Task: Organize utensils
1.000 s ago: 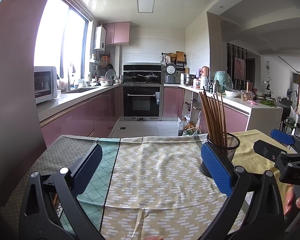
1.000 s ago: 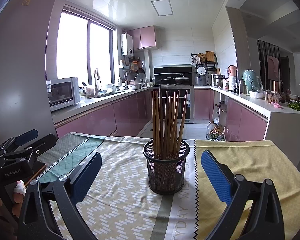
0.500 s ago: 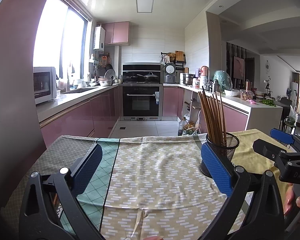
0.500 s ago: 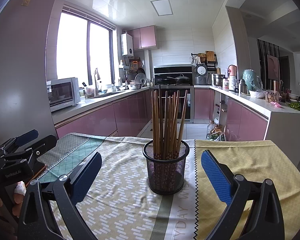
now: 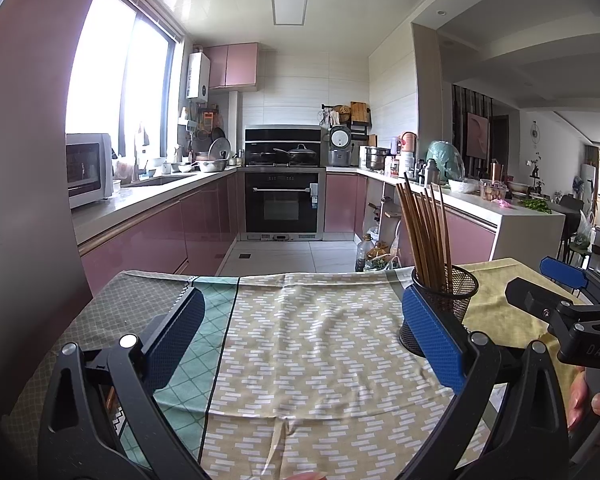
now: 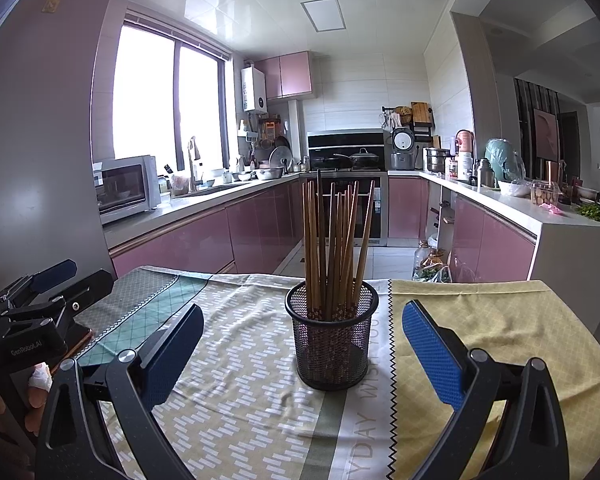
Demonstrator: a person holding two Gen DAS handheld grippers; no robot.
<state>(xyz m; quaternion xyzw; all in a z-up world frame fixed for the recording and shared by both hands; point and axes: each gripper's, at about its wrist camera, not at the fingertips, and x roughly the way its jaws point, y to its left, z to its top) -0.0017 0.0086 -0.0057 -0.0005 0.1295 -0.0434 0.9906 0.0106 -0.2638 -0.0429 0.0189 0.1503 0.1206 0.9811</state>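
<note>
A black mesh holder point(image 6: 332, 338) full of chopsticks point(image 6: 334, 248) is seen upright on the patterned cloth point(image 6: 236, 376), near the middle of the table. The right gripper point(image 6: 302, 354) is held wide open with nothing between its blue pads point(image 6: 432, 356); the holder is framed squarely in the gap, not touched. The left gripper point(image 5: 300, 342) is likewise spread wide and empty, and only bare cloth point(image 5: 312, 344) is faced by it.

No loose utensil can be found on the cloth, so the chopsticks appear to be gathered already and the task is judged close to done, or a fresh step not yet begun.

Risks are judged as follows. The holder is light and top-heavy with tall sticks – if it is nudged high on the rim by a pad, it could be tipped and the sticks spilled. The cloth is wrinkled and loose, so it could be dragged by a low pad, and the holder with it. The sticks lean outward and could be clipped by a finger brought in from above.

In the right view the holder's whole body and base are shown; in the left view its lower part is hidden behind the right-hand pad point(image 5: 434, 338). Only the left view shows the right gripper point(image 5: 556, 304) from outside – beside the holder, apart from it
</note>
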